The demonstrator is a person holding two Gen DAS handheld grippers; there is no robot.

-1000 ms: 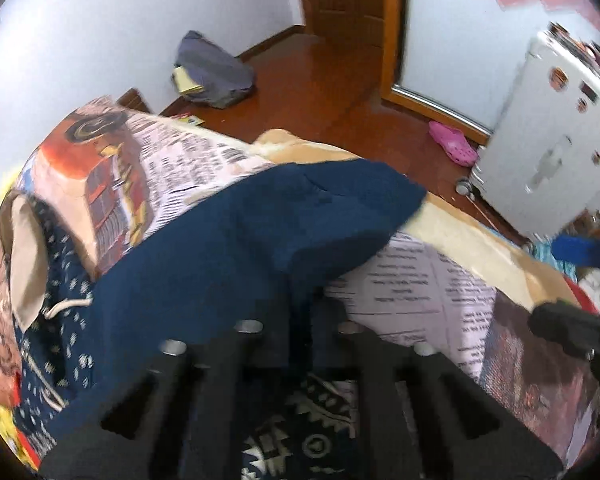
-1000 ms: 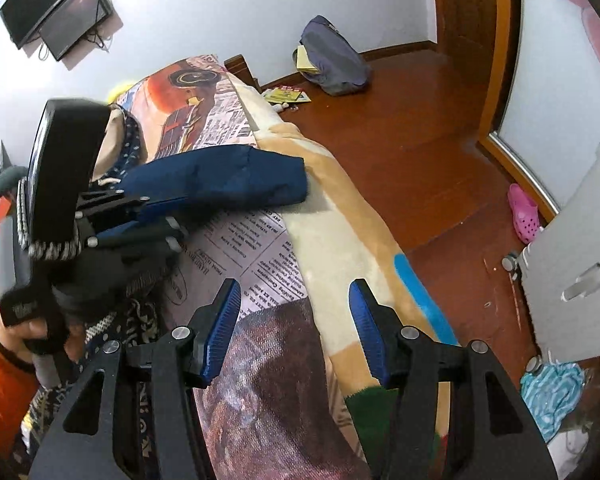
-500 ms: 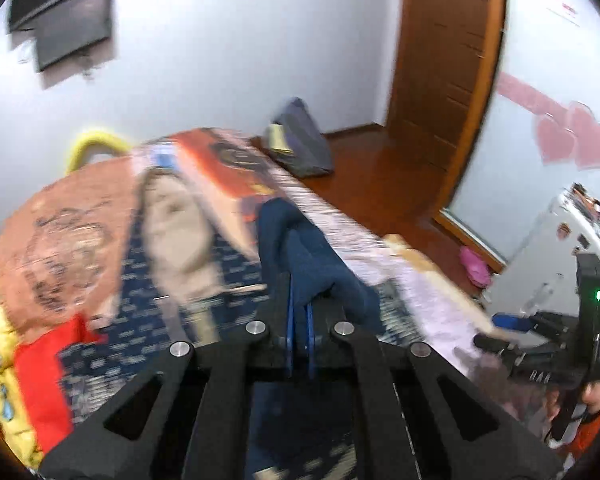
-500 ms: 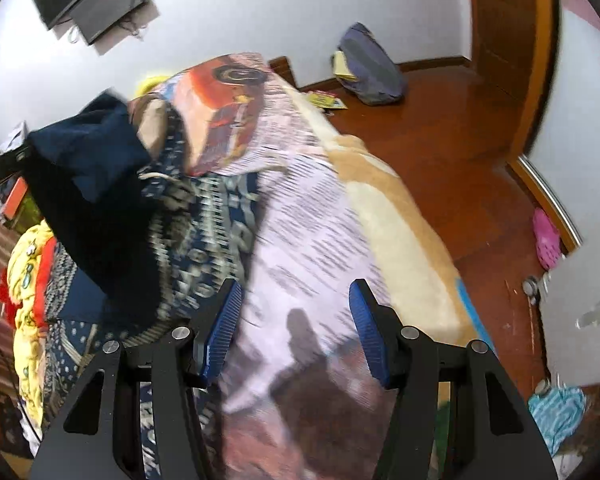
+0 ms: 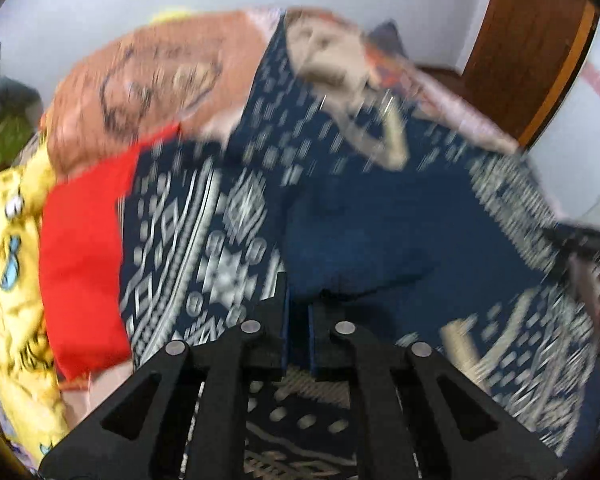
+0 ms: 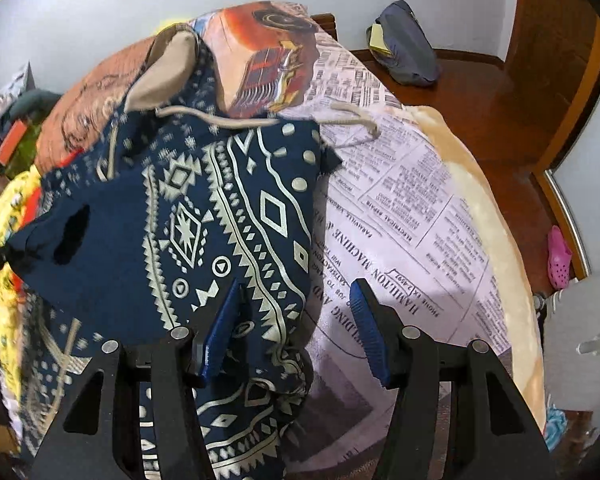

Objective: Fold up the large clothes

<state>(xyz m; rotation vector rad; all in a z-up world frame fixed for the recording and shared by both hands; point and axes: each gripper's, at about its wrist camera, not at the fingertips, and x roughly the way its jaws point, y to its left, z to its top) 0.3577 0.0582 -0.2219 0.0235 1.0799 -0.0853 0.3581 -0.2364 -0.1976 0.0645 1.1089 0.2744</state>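
Navy hoodie (image 6: 236, 216) | newsprint blanket (image 6: 412, 216) reads "HAMILTON MACHINE"

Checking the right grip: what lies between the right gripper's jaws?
In the right wrist view, the right gripper stands open over the patterned navy hoodie edge and newspaper-print blanket.

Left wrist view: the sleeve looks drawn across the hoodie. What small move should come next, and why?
Probably let the left gripper finish releasing the sleeve and lift clear. Its jaws have just been opening with the cuff between them, and the sleeve already stretches across the hoodie. The right gripper hangs open over the hoodie's edge.
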